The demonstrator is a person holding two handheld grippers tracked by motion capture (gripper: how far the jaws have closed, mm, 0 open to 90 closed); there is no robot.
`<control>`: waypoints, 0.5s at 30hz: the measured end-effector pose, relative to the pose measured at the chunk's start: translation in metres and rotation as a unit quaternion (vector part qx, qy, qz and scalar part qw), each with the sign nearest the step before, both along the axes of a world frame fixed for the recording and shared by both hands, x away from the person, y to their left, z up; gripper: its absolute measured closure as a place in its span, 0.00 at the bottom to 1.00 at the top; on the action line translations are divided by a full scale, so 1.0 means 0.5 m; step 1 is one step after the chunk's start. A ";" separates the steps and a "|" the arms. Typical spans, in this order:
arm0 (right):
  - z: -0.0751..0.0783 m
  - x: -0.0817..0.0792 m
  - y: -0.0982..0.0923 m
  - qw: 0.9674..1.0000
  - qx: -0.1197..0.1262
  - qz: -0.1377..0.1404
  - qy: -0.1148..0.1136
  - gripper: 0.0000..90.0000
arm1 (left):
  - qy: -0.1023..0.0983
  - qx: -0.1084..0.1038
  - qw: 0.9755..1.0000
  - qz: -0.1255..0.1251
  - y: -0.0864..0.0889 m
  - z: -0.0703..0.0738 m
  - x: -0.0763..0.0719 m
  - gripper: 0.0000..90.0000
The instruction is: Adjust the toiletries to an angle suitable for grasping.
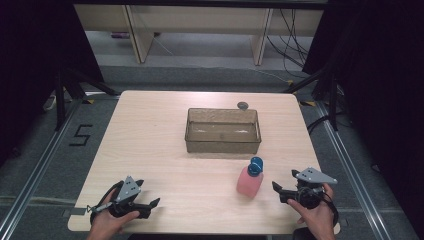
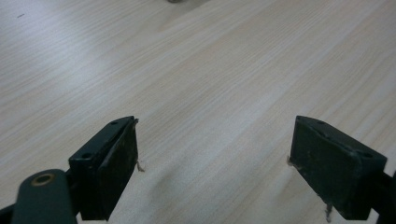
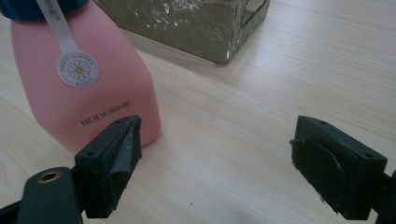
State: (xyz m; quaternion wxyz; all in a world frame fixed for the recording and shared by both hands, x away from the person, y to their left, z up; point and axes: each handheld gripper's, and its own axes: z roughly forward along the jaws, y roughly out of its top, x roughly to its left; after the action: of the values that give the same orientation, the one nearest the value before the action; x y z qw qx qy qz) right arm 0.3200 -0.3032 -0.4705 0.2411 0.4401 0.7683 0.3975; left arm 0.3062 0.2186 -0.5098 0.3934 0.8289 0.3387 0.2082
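Observation:
A pink bottle (image 1: 249, 181) with a blue cap (image 1: 255, 166) stands upright on the wooden table (image 1: 150, 145), right of centre near the front. In the right gripper view the pink bottle (image 3: 88, 84) stands just beyond the left jaw, with a daisy sticker and a white strip on it. My right gripper (image 1: 280, 191) is open, a short way right of the bottle, with nothing between its jaws (image 3: 215, 163). My left gripper (image 1: 152, 204) rests at the front left, open over bare wood (image 2: 212, 163).
A clear brownish rectangular bin (image 1: 223, 131) sits at the table's middle, behind the bottle; its corner (image 3: 224, 32) shows in the right gripper view. A small dark round object (image 1: 242, 105) lies behind the bin. Table legs and cables stand beyond the far edge.

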 end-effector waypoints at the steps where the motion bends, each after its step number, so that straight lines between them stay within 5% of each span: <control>1: 0.001 0.000 0.001 1.000 0.004 0.002 0.001 0.19 | -0.001 -0.007 1.000 0.004 -0.002 -0.001 0.000 0.17; 6: 0.005 -0.002 0.005 1.000 0.017 0.007 0.001 0.19 | -0.007 0.002 1.000 -0.006 0.002 0.001 0.004 0.17; 10: 0.012 -0.007 0.010 0.999 0.028 0.014 -0.007 0.18 | -0.001 -0.007 1.000 -0.002 0.001 0.000 0.001 0.17; 11: 0.013 -0.010 0.016 0.999 0.047 0.010 0.002 0.18 | -0.001 -0.015 1.000 0.002 -0.001 0.000 0.000 0.17; 15: 0.021 -0.012 0.017 0.998 0.045 0.027 -0.020 0.18 | -0.001 -0.012 1.000 -0.002 0.000 0.001 0.000 0.16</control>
State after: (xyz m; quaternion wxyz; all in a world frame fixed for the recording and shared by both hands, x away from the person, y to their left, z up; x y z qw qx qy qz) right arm 0.3141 -0.2948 -0.4601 0.2252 0.4213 0.7562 0.4471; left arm 0.3064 0.2187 -0.5091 0.4038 0.8246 0.3396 0.2040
